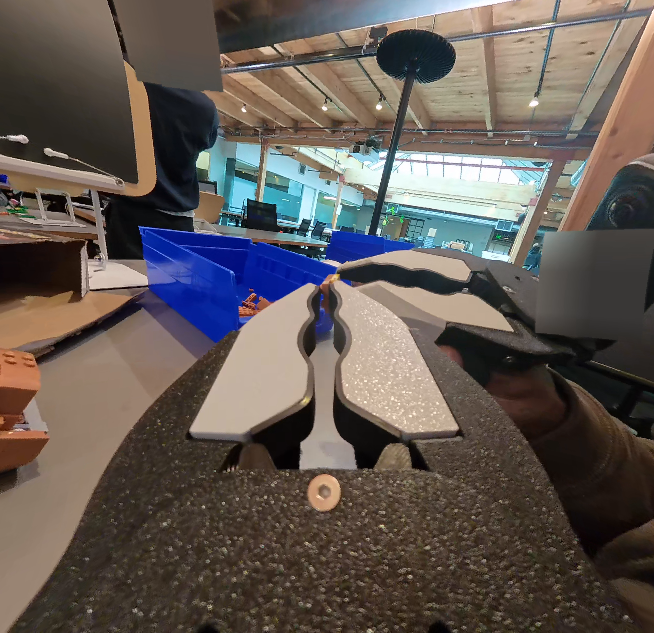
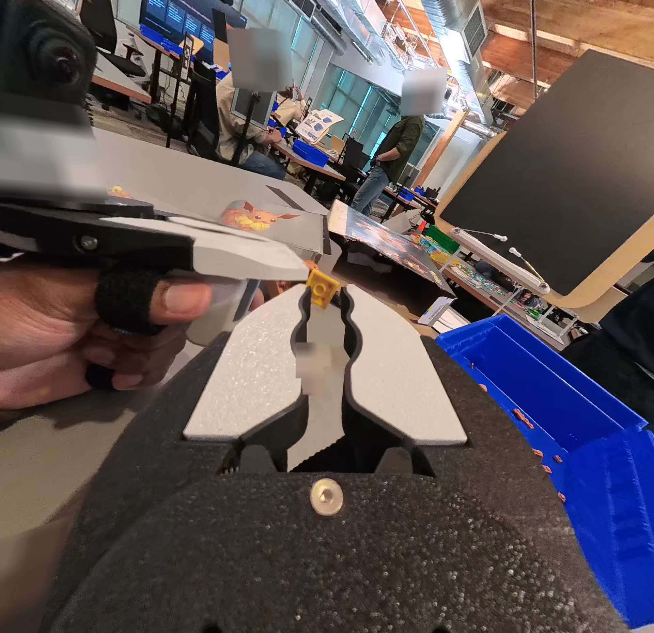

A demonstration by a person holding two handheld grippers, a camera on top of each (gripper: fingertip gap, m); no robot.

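Right gripper [image 2: 323,292] jaws around yellow brick [image 2: 321,289], no legible writing

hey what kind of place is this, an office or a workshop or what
Probably an open-plan office or lab used as a brick-building workspace: rows of desks and office chairs under a timber ceiling, blue parts bins holding small bricks, and a wall screen behind seated people.
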